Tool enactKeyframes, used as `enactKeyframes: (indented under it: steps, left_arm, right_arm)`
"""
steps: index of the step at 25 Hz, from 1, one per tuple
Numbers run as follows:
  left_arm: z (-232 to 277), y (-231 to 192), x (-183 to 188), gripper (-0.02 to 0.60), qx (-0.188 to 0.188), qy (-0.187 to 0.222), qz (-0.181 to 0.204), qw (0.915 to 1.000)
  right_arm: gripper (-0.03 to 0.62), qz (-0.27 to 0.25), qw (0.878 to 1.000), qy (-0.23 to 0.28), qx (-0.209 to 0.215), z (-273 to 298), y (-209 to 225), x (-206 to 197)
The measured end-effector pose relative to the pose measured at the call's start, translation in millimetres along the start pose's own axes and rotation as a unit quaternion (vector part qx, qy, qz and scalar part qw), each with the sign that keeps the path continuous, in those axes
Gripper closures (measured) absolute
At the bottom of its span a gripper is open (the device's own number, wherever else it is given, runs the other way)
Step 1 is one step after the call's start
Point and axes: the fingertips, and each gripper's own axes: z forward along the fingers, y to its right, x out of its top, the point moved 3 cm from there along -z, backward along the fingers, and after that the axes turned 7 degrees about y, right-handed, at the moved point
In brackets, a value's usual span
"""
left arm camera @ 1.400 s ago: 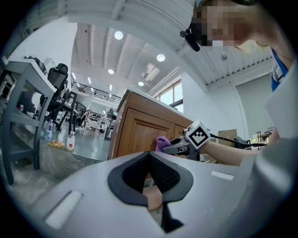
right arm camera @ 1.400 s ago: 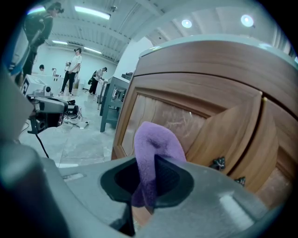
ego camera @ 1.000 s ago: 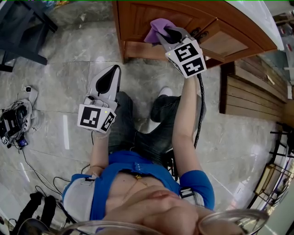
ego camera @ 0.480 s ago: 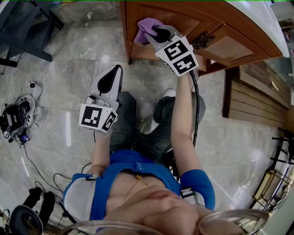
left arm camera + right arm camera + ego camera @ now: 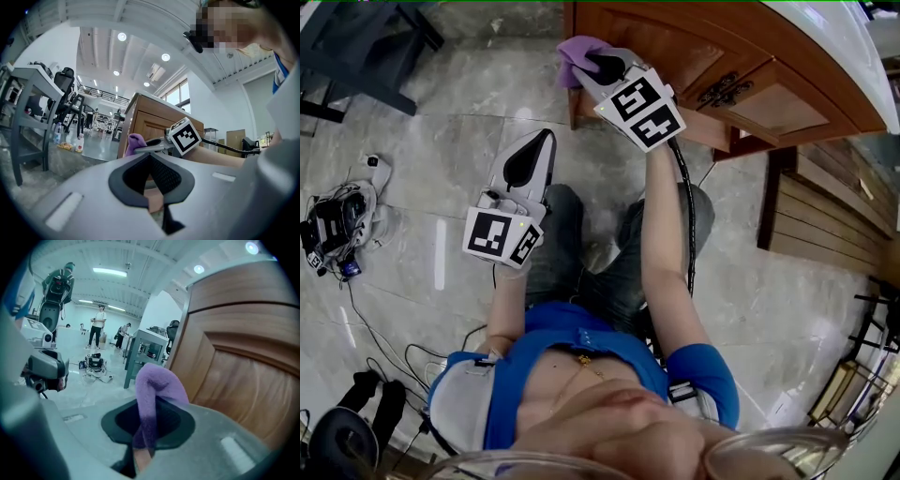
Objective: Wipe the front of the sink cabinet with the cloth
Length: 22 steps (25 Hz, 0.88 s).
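1. At the left-hand corner of the cabinet (image 5: 698,45) front, the right claw (image 5: 586,67) is held out at arm's length. Its marker cube faces up toward the head camera.
2. Right claw, state: clamped on a purple cloth (image 5: 573,49). The right gripper view shows the cloth (image 5: 157,380) pinched between the claw's dark pads (image 5: 176,425) and rising above them in a folded hump.
3. Cloth, position: at the cabinet's left edge, beside the raised wooden door panel (image 5: 243,376) that fills the right of that view. Contact between cloth and wood cannot be confirmed from any view.
4. Left claw (image 5: 534,155), state: jaws together, nothing between them. It hangs above the person's left leg, well apart from the cabinet, with its tips pointing toward it. The left gripper view looks across at the cabinet, the cloth and the right claw's marker cube.
5. Cabinet: brown wood with raised panels. A dark metal handle (image 5: 727,91) sits on the door to the right of the right claw. A white countertop (image 5: 825,37) lies above.
6. Cable (image 5: 686,216): black, running from the right claw back along the forearm.
7. Floor (image 5: 441,112): pale glossy tile. A tangle of wires and small devices (image 5: 333,234) lies on the person's left. A dark desk (image 5: 356,56) frame stands beyond it.
8. Person (image 5: 572,347): faces the cabinet, in a blue top and dark trousers.
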Motion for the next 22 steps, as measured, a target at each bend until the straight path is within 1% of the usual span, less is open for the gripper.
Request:
enactKeyframes:
  steps: [13, 17, 22]
  left_arm:
    - [3.0, -0.1, -1.0, 0.583, -0.002, -0.001, -0.001, 1.0]
    - [-0.2, -2.7, -1.2, 0.583, 0.002, -0.002, -0.001, 1.0]
    - [-2.3, -5.7, -0.4, 0.583, 0.008, 0.001, -0.002, 1.0]
  right_arm:
    - [0.537, 0.001, 1.0, 0.021, -0.013, 3.5, -1.2, -5.7]
    - [0.537, 0.005, 1.0, 0.008, -0.007, 10.1, -7.9, -17.3]
    - [0.537, 0.01, 1.0, -0.026, 0.005, 22.6, -19.8, -43.9]
